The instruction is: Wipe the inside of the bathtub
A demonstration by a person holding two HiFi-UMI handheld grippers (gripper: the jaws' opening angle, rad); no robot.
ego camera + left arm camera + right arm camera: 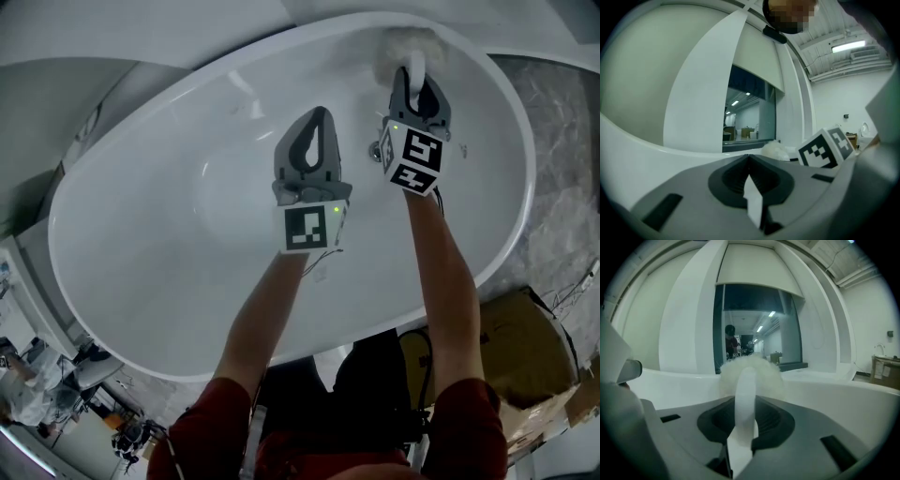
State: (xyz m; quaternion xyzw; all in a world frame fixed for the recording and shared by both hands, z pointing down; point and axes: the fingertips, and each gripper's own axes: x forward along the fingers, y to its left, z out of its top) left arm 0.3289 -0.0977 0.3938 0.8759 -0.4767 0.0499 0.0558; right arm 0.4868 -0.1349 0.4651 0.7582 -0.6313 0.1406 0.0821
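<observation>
Bathtub (187, 234) interior: right tool (415, 75) clamps brush (403, 42) handle, head pointing at far rim (309, 23); left tool (320, 117) closed.

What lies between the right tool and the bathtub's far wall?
The fluffy head of the brush the right tool holds; the head view shows it.

Grey left tongs (320, 116), right tongs (415, 82): teardrop openings, black-white marker cubes (415, 161), green lights (335, 210); dark red sleeves (217, 417).
</observation>
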